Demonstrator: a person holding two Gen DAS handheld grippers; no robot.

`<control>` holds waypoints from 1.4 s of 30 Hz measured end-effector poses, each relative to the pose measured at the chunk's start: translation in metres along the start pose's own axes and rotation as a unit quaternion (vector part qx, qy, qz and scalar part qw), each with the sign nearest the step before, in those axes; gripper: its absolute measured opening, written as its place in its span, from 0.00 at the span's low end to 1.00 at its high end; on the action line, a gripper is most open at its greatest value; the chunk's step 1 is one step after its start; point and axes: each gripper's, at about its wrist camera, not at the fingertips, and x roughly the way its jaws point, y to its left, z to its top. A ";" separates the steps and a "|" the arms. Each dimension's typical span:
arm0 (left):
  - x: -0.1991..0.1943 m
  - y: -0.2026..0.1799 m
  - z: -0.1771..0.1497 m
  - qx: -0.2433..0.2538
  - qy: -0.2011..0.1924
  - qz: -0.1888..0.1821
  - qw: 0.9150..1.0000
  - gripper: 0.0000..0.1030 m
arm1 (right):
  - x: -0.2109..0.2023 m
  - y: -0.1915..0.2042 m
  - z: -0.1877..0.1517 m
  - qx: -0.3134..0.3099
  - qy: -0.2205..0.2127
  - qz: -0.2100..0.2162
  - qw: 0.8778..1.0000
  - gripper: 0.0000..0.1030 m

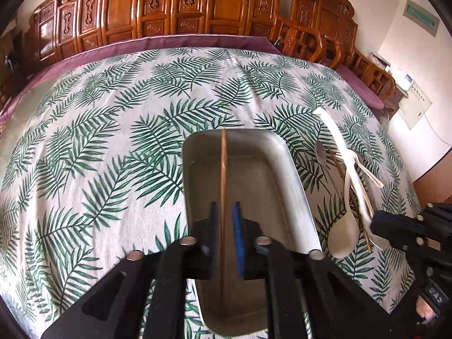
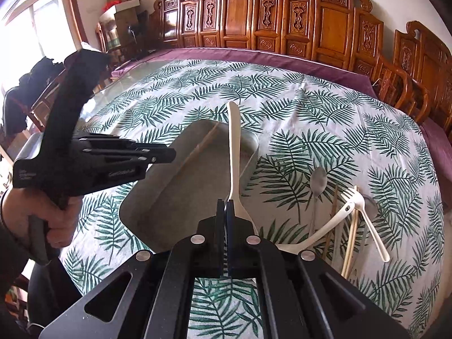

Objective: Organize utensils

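Left tongs (image 1: 224, 217) slightly parted around a wooden chopstick (image 1: 223, 169) over the metal tray (image 1: 296, 186); right tongs (image 2: 226, 212) clamped on a white spatula (image 2: 235, 152).

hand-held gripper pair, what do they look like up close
Both are matte black frames with cut-out slots and round silver bolt heads. The left hand-held gripper and the right hand-held gripper carry blue pads on their fingers. Seen side-on, the left one has a pistol-style handle, small white lettering, and a dark sleeve behind it.

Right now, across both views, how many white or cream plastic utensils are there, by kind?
Spatula: 1
Spoon: 1
Fork: 1
Total: 3
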 end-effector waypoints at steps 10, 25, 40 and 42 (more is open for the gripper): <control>-0.037 0.014 -0.013 0.013 -0.033 0.016 0.999 0.17 | 0.027 0.023 0.009 0.023 0.006 0.014 1.000 0.02; -0.069 0.038 -0.035 0.014 -0.049 0.042 0.998 0.18 | 0.058 0.035 0.013 0.067 0.024 0.046 0.996 0.05; -0.111 -0.008 -0.043 0.041 -0.075 0.024 0.996 0.18 | -0.032 -0.018 -0.022 0.032 0.000 0.013 0.999 0.05; -0.113 -0.016 -0.044 0.055 -0.075 0.026 0.995 0.18 | -0.042 -0.029 -0.029 0.036 0.000 0.003 0.999 0.05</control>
